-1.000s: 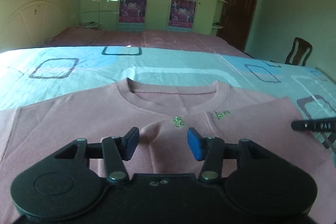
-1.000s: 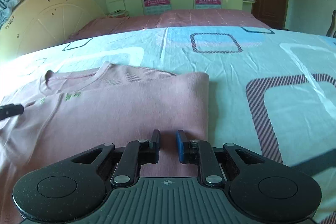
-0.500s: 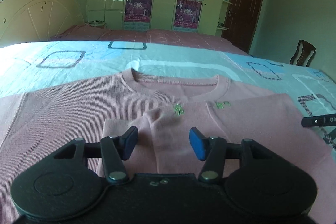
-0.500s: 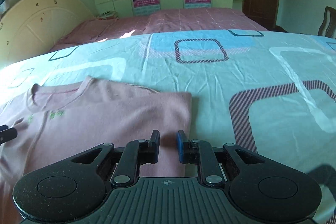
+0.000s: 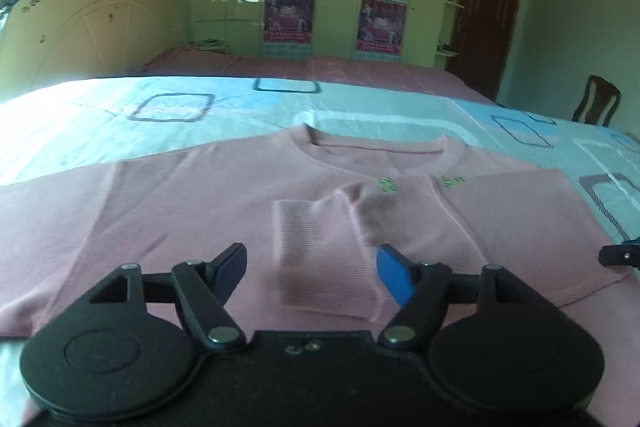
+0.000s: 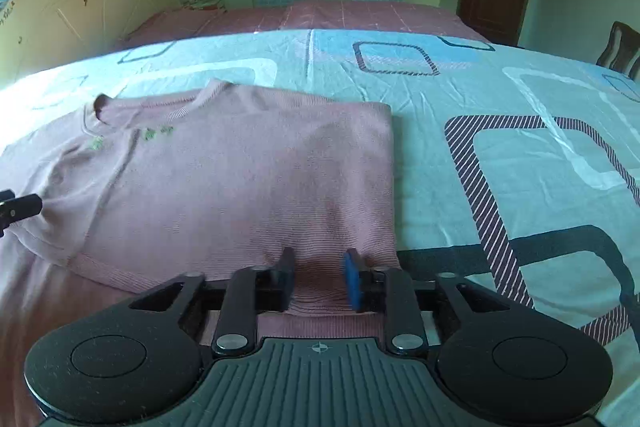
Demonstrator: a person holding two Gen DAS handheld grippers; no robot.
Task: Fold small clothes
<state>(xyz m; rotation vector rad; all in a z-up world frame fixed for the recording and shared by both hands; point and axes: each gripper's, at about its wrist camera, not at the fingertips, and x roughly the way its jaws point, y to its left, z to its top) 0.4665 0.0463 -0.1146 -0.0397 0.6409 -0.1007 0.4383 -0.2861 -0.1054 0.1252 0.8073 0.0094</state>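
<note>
I have just been opening both jaws, so my left gripper and right gripper stand open with nothing pinched, to leave the pink sweater lying folded on the bed sheet just ahead of them.

bed | patterned blue sheet | pink sweater lying flat, partly folded

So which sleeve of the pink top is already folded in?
The right one: its cuff lies across the chest of the pink top. The left sleeve is spread flat outward.
</note>
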